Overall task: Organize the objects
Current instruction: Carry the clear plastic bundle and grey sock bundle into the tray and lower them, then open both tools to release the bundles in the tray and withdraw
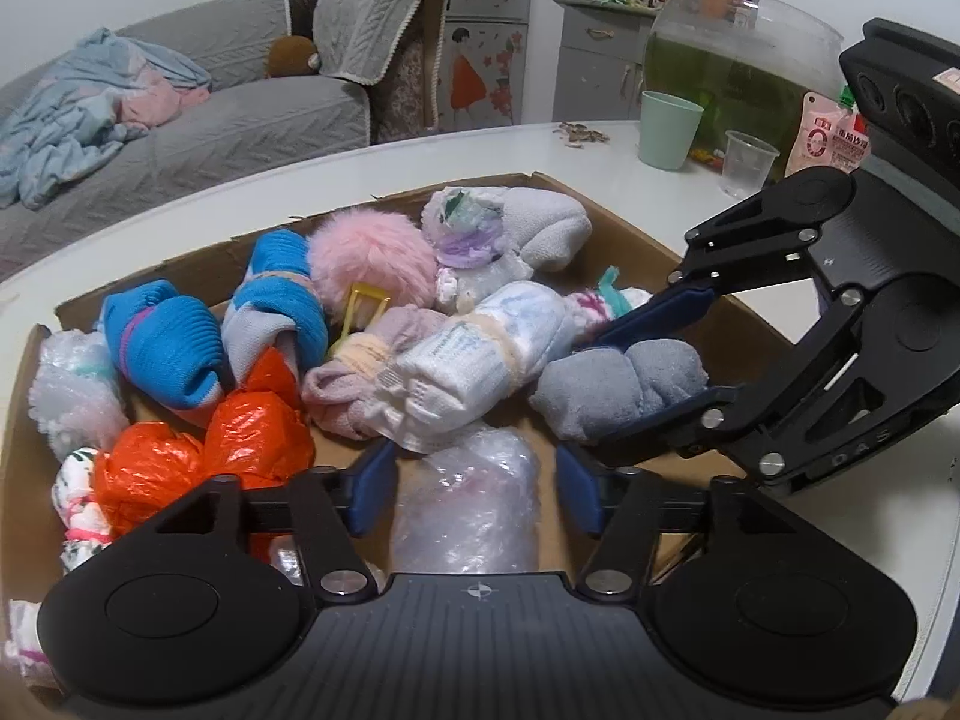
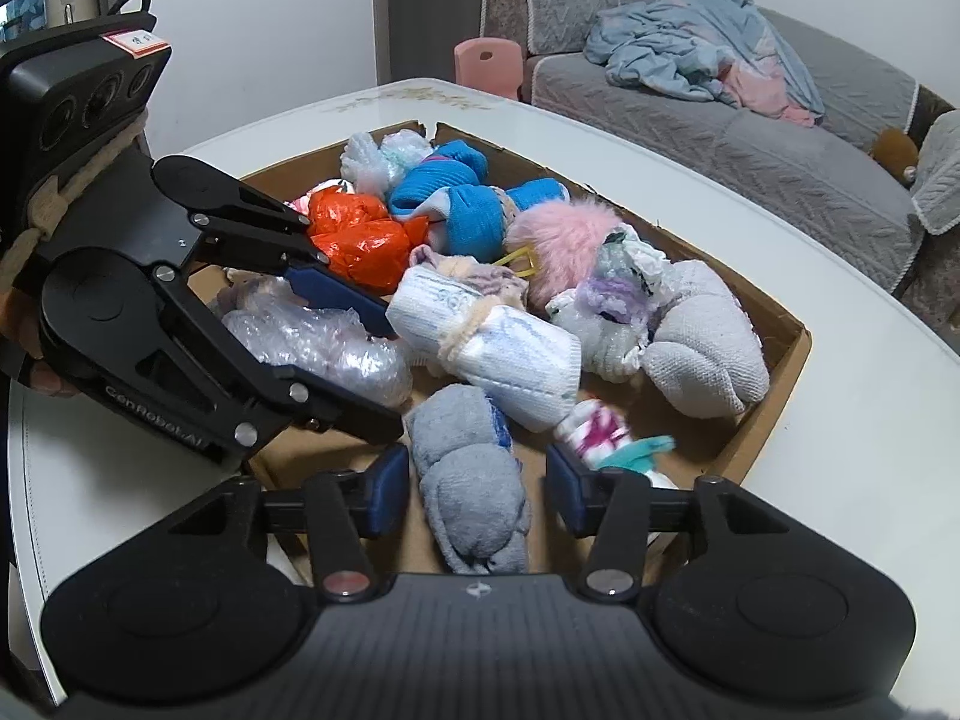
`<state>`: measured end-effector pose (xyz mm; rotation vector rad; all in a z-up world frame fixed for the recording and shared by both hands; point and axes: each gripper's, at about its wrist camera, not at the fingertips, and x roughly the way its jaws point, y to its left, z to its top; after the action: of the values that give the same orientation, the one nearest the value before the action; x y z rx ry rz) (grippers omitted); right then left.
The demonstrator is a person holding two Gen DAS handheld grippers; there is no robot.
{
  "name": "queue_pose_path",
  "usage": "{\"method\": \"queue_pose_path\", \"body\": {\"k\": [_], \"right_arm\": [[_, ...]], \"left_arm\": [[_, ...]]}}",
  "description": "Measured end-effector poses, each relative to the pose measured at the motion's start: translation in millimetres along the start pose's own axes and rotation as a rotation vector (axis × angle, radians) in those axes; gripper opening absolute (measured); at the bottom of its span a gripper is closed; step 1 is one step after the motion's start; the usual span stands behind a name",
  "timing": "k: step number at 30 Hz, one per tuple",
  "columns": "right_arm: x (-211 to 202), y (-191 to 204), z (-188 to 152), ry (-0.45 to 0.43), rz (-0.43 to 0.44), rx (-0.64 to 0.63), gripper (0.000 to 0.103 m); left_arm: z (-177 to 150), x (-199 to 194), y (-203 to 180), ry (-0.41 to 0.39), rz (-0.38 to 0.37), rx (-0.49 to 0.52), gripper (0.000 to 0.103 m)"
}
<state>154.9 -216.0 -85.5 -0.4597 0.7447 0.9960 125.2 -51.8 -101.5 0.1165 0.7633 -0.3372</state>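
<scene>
Two open grippers — crinkly bubble wrap (image 1: 468, 504); fuzzy grey sock (image 2: 468, 486).

**Two wrist cameras over one box**

The left wrist camera looks forward and down from close over the near edge of the shallow brown cardboard box (image 1: 624, 228), facing a grey sofa (image 1: 240, 138) and a glass fish tank (image 1: 738, 72). The right wrist camera looks in from the box's opposite side, equally close, with the sofa at its upper right. Both views share the box's contents, including the fluffy pink pom-pom (image 1: 372, 258) (image 2: 564, 234), and each shows the other's black gripper.
</scene>
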Motion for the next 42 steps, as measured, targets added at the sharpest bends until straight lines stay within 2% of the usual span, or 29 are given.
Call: {"method": "queue_pose_path", "body": {"k": [7,21,26,27,29,31,37,42], "right_arm": [[-3,-2,0,0.012,-0.02,0.012,0.05],[-6,5,-1,0.012,-0.062,0.063,0.061],[-11,10,2,0.007,-0.105,0.093,0.068],[-13,12,3,0.006,-0.116,0.103,0.069],[-17,15,5,-0.005,-0.129,0.123,0.079],[-19,20,7,-0.005,-0.16,0.141,0.081],[-19,35,16,-0.016,-0.203,0.209,0.089],[-17,48,23,-0.026,-0.236,0.288,0.1]], "left_arm": [[1,-4,2,0.022,0.049,-0.011,0.08],[1,-18,1,0.021,0.095,-0.052,0.086],[2,-32,2,0.01,0.153,-0.1,0.09],[3,-36,2,0.008,0.172,-0.114,0.093],[3,-46,4,-0.011,0.195,-0.139,0.097],[3,-56,6,-0.031,0.232,-0.167,0.103],[3,-72,16,-0.038,0.278,-0.239,0.103],[-2,-80,25,-0.024,0.314,-0.291,0.103]]}}
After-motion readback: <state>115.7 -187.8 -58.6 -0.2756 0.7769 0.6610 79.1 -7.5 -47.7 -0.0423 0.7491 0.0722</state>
